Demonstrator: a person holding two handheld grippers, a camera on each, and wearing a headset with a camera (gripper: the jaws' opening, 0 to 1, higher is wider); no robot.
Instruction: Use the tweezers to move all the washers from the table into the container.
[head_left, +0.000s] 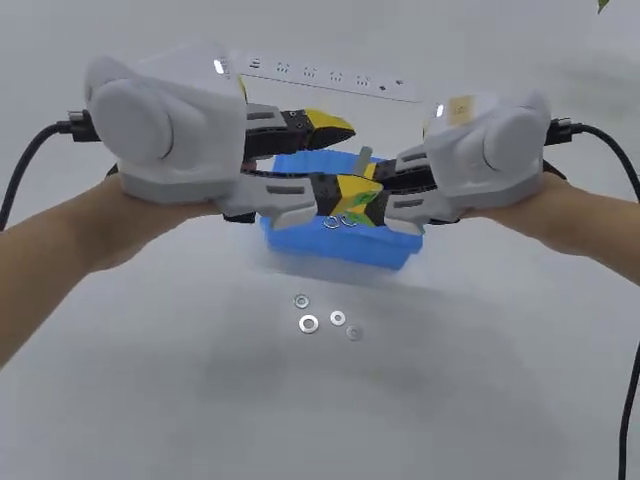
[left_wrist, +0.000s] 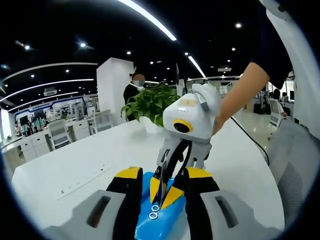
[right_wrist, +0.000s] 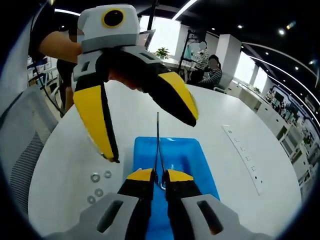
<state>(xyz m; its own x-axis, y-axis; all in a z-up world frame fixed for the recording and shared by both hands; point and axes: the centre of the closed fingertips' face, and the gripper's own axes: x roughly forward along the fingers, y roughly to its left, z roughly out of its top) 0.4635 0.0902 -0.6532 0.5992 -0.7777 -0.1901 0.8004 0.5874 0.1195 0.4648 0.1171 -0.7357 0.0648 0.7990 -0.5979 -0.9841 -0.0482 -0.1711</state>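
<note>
My right hand-held gripper (right_wrist: 159, 176) is clamped on the tweezers (right_wrist: 158, 145), which reach over the blue container (right_wrist: 190, 155) where two washers (left_wrist: 153, 212) lie. My left hand-held gripper (left_wrist: 164, 174) is spread wide, facing the right one. Four washers (head_left: 309, 323) rest on the bench (head_left: 150, 400) beside the container.

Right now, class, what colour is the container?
Blue; the container shows best in the right gripper view.

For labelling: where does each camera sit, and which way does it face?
Head view: headset, looking down at left gripper, right gripper, container, washers; forearms show.
Left gripper view: rides the left gripper, faces the right one; own jaws open.
Right gripper view: rides the right gripper, faces the left one along the tweezers; own jaws shut.
Shared: both gripper views see the container.
</note>
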